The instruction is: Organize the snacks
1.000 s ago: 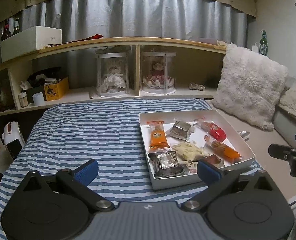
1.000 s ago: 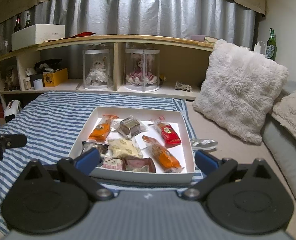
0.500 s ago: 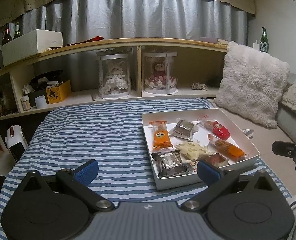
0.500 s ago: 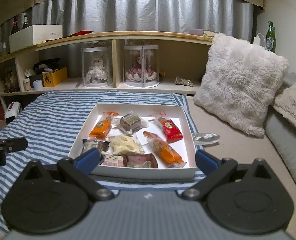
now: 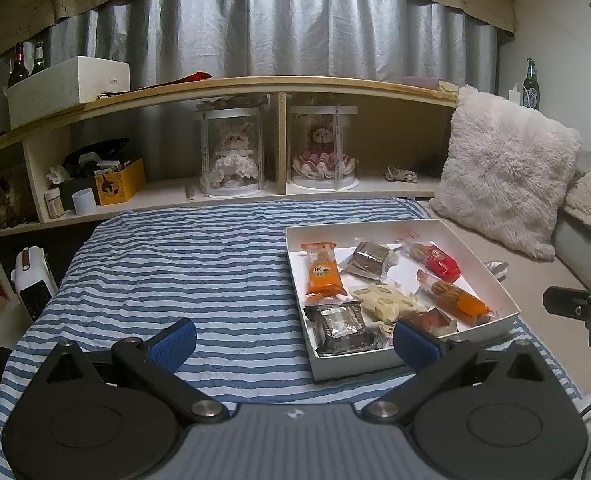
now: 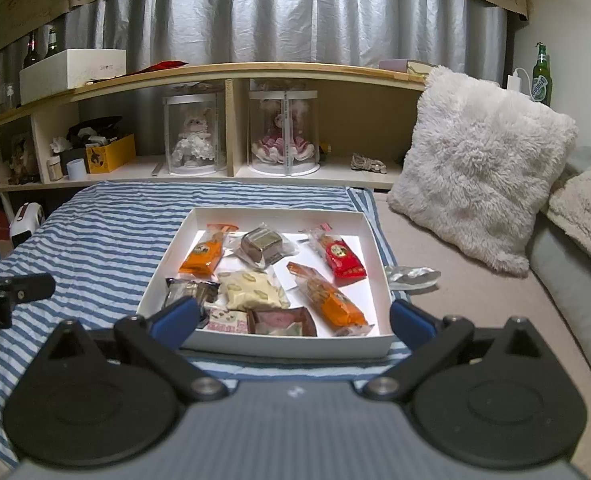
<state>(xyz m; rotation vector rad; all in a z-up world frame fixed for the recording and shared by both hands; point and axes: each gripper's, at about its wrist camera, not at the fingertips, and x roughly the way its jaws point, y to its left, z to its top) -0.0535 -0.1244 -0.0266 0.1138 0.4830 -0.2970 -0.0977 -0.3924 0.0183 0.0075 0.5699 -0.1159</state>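
Striped blanket [image 5: 199, 264] covers the bed; wooden shelf [image 6: 255, 70] and grey curtain behind. White box [image 6: 279, 346] sits on the blanket near its right edge, packed with wrapped snacks: orange packet [image 6: 205, 254], red packet [image 6: 341, 258], pale nougat pack [image 6: 253, 290], dark foil pack [image 5: 341, 326]. One silver wrapper [image 6: 411, 274] lies outside, just right of the box. Left tongs [image 5: 295, 338] spread wide, holding nothing. Right tongs [image 6: 291, 316] also wide apart, hovering at the box's near wall.

Bed [image 6: 467, 320] here, a striped blanket [image 6: 107, 248] spread across it; the white snack tray [image 6: 279, 346] sits on the blanket's right edge, a crumpled silver wrapper [image 6: 413, 276] just beside, a fluffy pillow [image 6: 483, 172] behind.
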